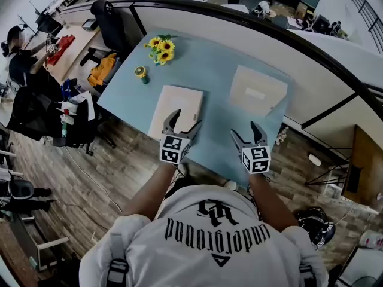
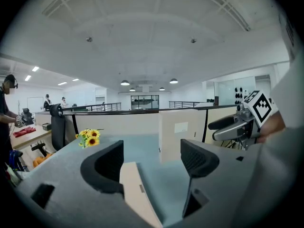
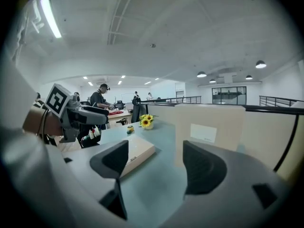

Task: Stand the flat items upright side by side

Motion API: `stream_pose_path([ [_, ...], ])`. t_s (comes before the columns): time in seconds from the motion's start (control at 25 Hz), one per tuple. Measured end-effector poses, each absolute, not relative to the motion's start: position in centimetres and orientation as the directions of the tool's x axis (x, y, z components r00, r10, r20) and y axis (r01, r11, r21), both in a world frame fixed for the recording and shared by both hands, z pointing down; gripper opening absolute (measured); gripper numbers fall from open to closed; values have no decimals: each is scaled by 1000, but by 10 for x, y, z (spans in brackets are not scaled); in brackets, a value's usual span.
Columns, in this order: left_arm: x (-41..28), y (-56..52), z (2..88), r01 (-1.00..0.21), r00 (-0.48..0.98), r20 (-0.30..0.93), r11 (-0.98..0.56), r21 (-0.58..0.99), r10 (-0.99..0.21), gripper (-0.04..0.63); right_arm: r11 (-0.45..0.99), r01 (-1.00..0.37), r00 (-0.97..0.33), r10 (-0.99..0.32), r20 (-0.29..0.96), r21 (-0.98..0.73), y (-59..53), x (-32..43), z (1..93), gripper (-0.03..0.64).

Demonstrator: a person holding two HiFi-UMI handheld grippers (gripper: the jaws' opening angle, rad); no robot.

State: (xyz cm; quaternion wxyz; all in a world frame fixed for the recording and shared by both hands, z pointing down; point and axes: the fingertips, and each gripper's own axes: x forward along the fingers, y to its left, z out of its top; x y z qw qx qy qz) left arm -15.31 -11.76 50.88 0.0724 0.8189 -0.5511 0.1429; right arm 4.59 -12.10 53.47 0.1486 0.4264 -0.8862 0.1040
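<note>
1. Looking down at a light blue tabletop (image 1: 206,64) with two tan boxes on it, well apart from each other.
2. Lying flat on the left side: the flat box (image 1: 178,100), with one short end pointing to the near edge.
3. Standing up on the right side, a bit farther back: the upright box (image 1: 258,90), showing a white label on the face turned to the near side.
4. Holding the left gripper (image 1: 184,119) right over the near end of the flat box.
5. Spreading the left jaws wide apart in the left gripper view, with the near end of the flat box low between them and closer to the left jaw. Not clear whether that jaw is touching the box.
6. Holding the right gripper (image 1: 244,130) over the bare tabletop on the near right, apart from the upright box.
7. Spreading the right jaws wide apart too, gripping nothing, with only blue tabletop between them and the upright box standing beyond.
8. Sitting near the far left corner: a bunch of sunflowers (image 1: 160,48), and a small yellow thing (image 1: 141,72) just on the near side of it.
9. Standing past the far left of the tabletop: a black chair (image 1: 111,23).
</note>
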Motion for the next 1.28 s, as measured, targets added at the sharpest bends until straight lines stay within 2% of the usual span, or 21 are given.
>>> stream_pose_path([
  [0.4,-270,-146,513,-867,471,333,-499,0,-817,385,543,-837,-528,-773,351,-64,-138,-78,530,357],
  [0.72,-336,-158,523,-815,550,353,-578,30,-757,385,520,-852,-498,-770,399,-59,-147,-158,533,357],
  [1.28,-395,-182,584,-834,540,462,-519,186,-703,385,539,-833,-518,-678,522,-126,-177,-209,590,357],
])
